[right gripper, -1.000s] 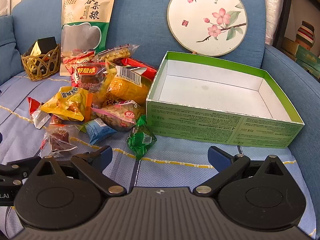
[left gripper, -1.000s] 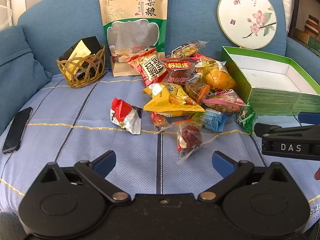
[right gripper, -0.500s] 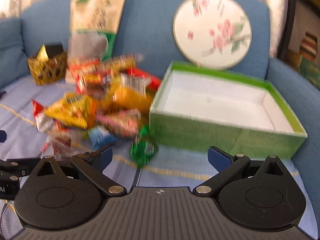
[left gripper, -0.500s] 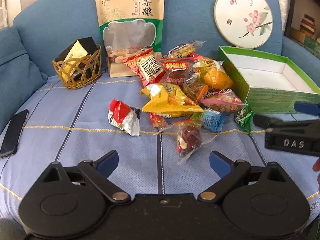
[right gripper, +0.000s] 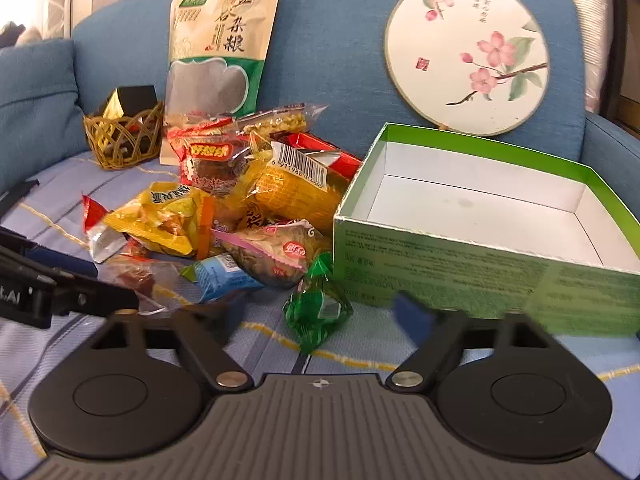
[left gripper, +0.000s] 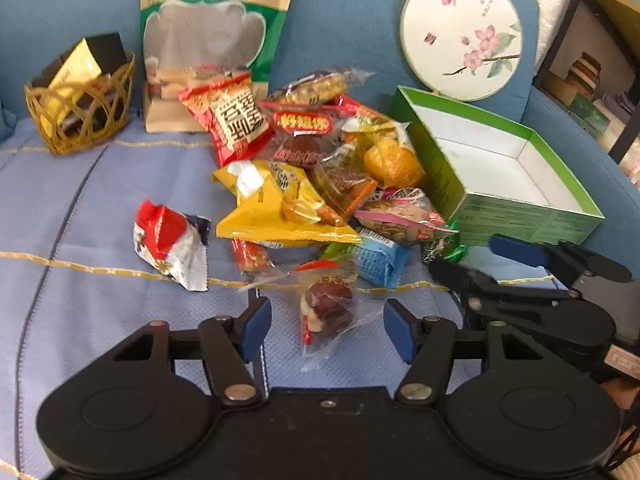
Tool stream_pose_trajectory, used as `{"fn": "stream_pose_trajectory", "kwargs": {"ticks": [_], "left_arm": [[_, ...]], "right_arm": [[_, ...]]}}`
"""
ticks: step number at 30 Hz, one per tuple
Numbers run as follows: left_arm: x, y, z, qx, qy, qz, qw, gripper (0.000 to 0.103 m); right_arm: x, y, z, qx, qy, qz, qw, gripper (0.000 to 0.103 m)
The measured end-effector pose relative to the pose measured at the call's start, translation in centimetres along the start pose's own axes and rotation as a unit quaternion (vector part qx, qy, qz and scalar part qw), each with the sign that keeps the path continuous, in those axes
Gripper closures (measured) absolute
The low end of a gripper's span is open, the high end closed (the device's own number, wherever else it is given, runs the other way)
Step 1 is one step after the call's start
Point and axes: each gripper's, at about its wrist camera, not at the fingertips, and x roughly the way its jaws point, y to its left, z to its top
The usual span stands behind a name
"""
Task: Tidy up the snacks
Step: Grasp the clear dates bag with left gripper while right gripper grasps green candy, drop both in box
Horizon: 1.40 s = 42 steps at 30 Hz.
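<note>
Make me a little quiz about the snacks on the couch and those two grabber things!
1. True or false: the green box already has snacks inside.
2. Which snack lies between the open fingers of the left gripper?
A. the clear date packet
B. the yellow bag
C. the red and white packet
3. Fill in: the small green packet in front of the right gripper lies beside the green ____.

Key
1. False, it is empty.
2. A
3. box
</note>
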Motion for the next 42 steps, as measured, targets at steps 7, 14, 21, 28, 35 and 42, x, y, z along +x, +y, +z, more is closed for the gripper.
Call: {"fn": "stream_pose_trajectory", "kwargs": {"ticks": [7,14,21,28,35,42], "left_arm": [[1.4,0.6,0.0,-0.027,0.009,-0.028,0.9992,0.074],[-1.3,-1.1,0.4,0.008,-0.003,-0.035,0.9994,0.077],[-5.4,-5.6,3.9,0.054,-0.069,-0.082,0.9928,0.076],[-2.2,-10.1,8.6,0.07,-0.108,-0.094,0.9873,0.076],[3.9,-12.0,9.7,0.079,-0.082,-0.098,0.9886,0.075],[6.5,-11.9,8.9,0.101,-0.065,-0.086,0.989,0.051]], "right_arm": [[1.1,-0.9,-0.4,0.045,0.029,0.015,0.998,0.038],[-3.3,-1.3,0.2,0.052,-0.01,0.033,0.998,0.043],[-6.9,-3.7,1.9,0.078,-0.106,-0.004,0.991,0.044],[-4.7,-6.9,2.5,0.095,-0.129,-0.052,0.986,0.043],[-1.9,-8.2,1.1,0.101,-0.116,-0.084,0.984,0.043],[0.1,-7.5,0.6,0.073,-0.094,-0.092,0.989,0.037]]}}
